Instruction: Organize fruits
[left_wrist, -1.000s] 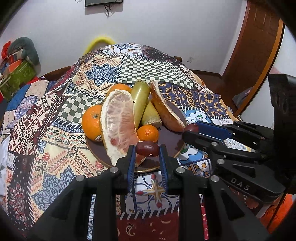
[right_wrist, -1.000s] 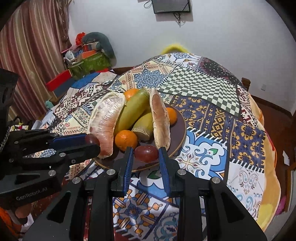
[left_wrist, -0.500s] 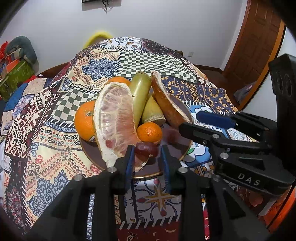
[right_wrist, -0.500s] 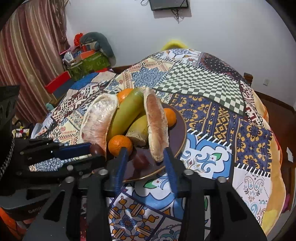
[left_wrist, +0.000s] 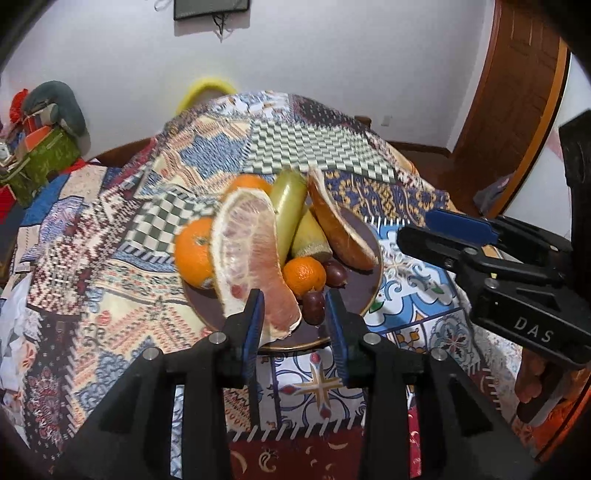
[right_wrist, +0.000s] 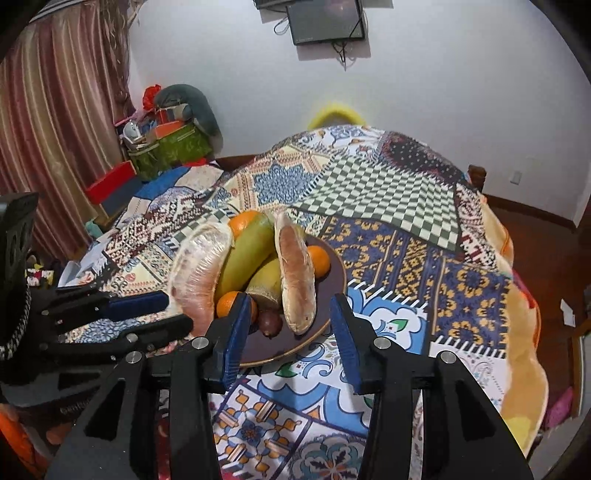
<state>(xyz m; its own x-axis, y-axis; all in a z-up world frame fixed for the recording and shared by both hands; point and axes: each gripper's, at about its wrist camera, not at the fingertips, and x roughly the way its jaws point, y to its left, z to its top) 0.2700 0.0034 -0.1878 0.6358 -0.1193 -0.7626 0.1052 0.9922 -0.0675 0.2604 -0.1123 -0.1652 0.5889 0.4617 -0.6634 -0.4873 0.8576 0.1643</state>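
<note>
A brown plate (left_wrist: 356, 295) (right_wrist: 334, 271) on the patchwork cloth holds two peeled pomelo wedges (left_wrist: 251, 258), oranges (left_wrist: 194, 253), long green-yellow fruits (left_wrist: 290, 206) and two small dark red fruits. One dark red fruit (left_wrist: 314, 308) lies at the plate's front, just beyond my left gripper (left_wrist: 293, 314), whose jaws stand apart with nothing gripped. The other dark red fruit (left_wrist: 335, 273) (right_wrist: 269, 321) rests beside a small orange (right_wrist: 231, 304). Above the plate's near rim, my right gripper (right_wrist: 290, 321) is open and empty. Each gripper shows in the other's view, the right (left_wrist: 413, 229) and the left (right_wrist: 177, 312).
The round table is draped in a patterned cloth (right_wrist: 406, 206) that falls away at the edges. Boxes and bags (right_wrist: 166, 147) are piled at the back left near a curtain. A wooden door (left_wrist: 517, 92) stands at the right, and a yellow chair back (right_wrist: 334, 112) sits behind the table.
Both grippers were shut on a dark red fruit each. They have opened, left the fruits lying on the plate's front part, and drawn back and up a little.
</note>
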